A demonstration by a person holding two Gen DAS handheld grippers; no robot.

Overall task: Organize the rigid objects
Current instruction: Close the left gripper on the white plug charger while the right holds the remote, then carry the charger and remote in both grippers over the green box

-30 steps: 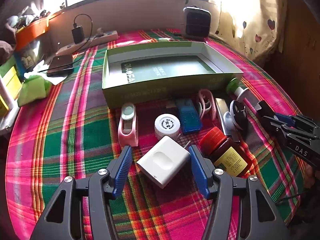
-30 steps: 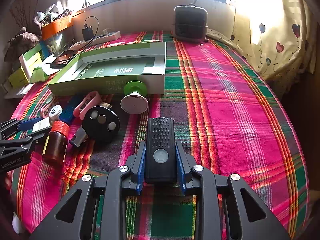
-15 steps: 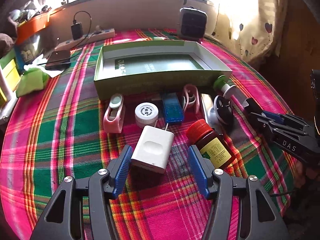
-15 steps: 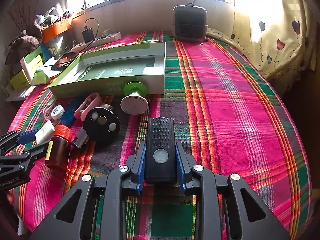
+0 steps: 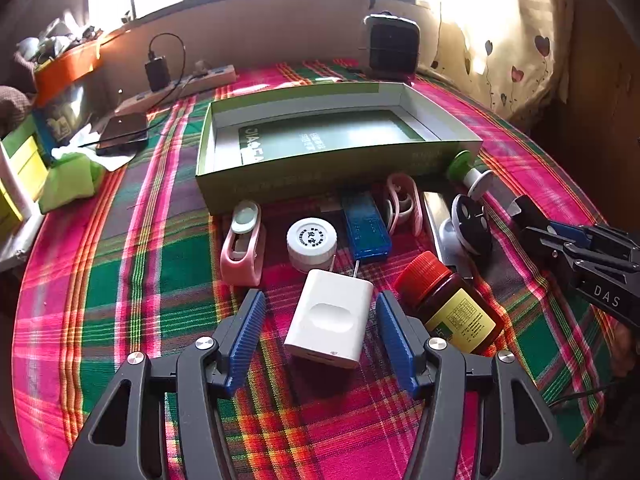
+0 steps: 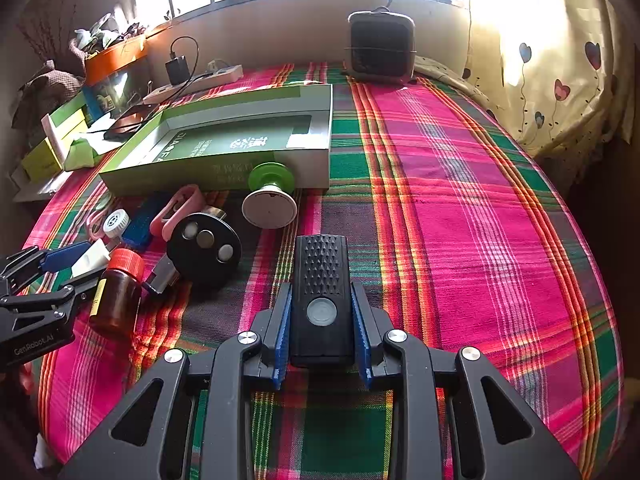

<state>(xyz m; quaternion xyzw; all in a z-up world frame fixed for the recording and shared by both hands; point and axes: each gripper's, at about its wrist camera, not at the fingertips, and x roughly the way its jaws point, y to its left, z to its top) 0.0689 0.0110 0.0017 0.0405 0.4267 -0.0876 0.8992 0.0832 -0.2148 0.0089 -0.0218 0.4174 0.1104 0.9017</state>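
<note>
Since a second ago, the left gripper (image 5: 320,336) has squared up over the white charger block (image 5: 330,320), which sits centre-low between wide-open blue fingers, neither touching yet, probably ready to close. At lower centre of the right view, the right gripper (image 6: 322,320) clamps a black device (image 6: 322,300), likely bound for the box. Crowding the charger's right is a brown bottle (image 5: 450,304); beyond lie a white-capped jar (image 5: 311,242) and blue stick (image 5: 366,228). Farther up waits the empty green box (image 5: 332,142).
</note>
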